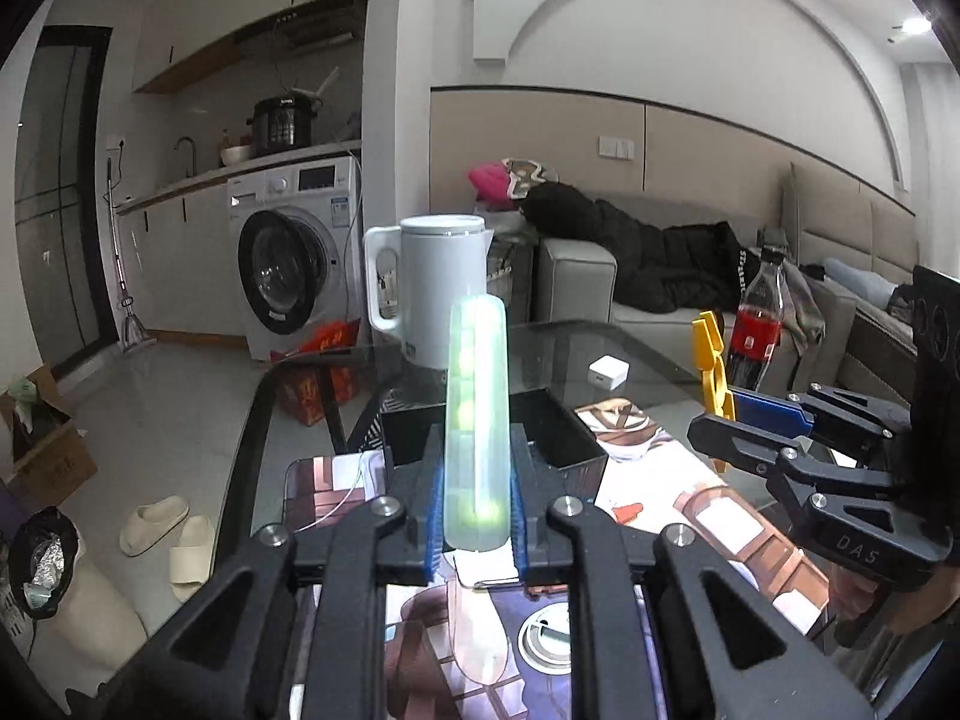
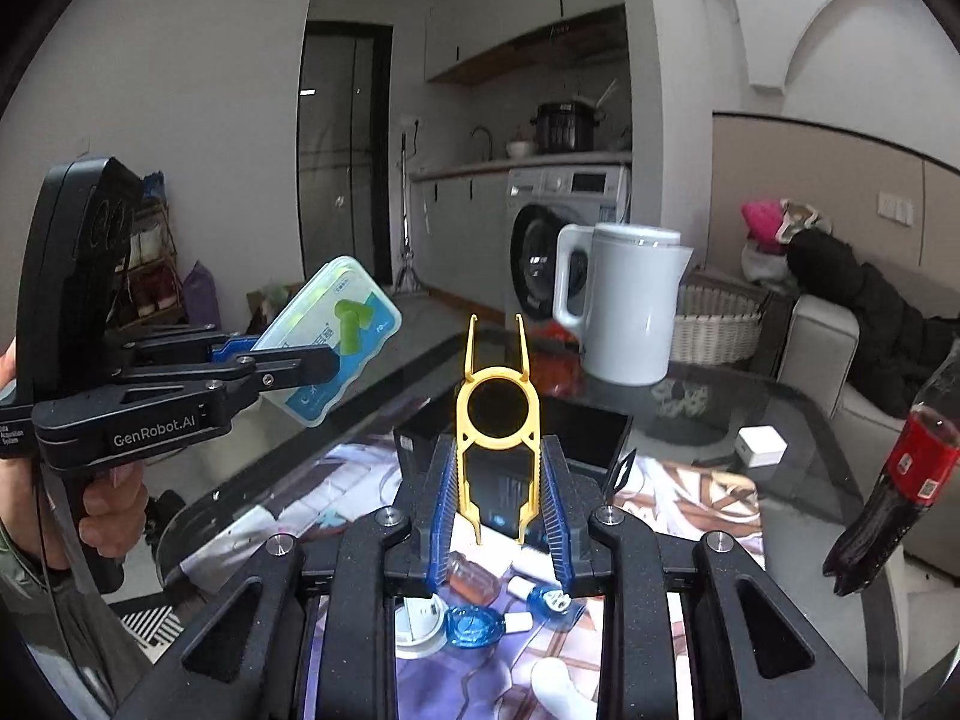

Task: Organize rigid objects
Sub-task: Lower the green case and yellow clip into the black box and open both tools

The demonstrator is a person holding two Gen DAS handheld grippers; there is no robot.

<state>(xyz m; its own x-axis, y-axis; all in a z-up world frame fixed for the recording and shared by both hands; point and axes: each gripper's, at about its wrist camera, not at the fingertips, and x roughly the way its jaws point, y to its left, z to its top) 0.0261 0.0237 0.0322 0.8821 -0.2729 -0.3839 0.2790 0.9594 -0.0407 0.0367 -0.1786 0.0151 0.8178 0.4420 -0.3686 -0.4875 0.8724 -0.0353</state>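
Note:
My left gripper (image 1: 477, 480) is shut on a clear plastic earplug case (image 1: 477, 420) with green earplugs inside, held edge-on above the table; the case also shows in the right wrist view (image 2: 333, 339). My right gripper (image 2: 498, 480) is shut on a yellow plastic puller tool (image 2: 497, 414), held upright; the tool also shows in the left wrist view (image 1: 711, 360). Both are held in front of a black open box (image 2: 576, 426) on the glass table, which also shows in the left wrist view (image 1: 540, 420).
A white kettle (image 2: 630, 300), a cola bottle (image 2: 900, 474) and a small white charger (image 2: 761, 447) stand on the glass table (image 2: 798, 408). Small items, among them blue cases (image 2: 474, 627) and a small bottle (image 2: 471, 579), lie on the printed mat (image 2: 690, 498).

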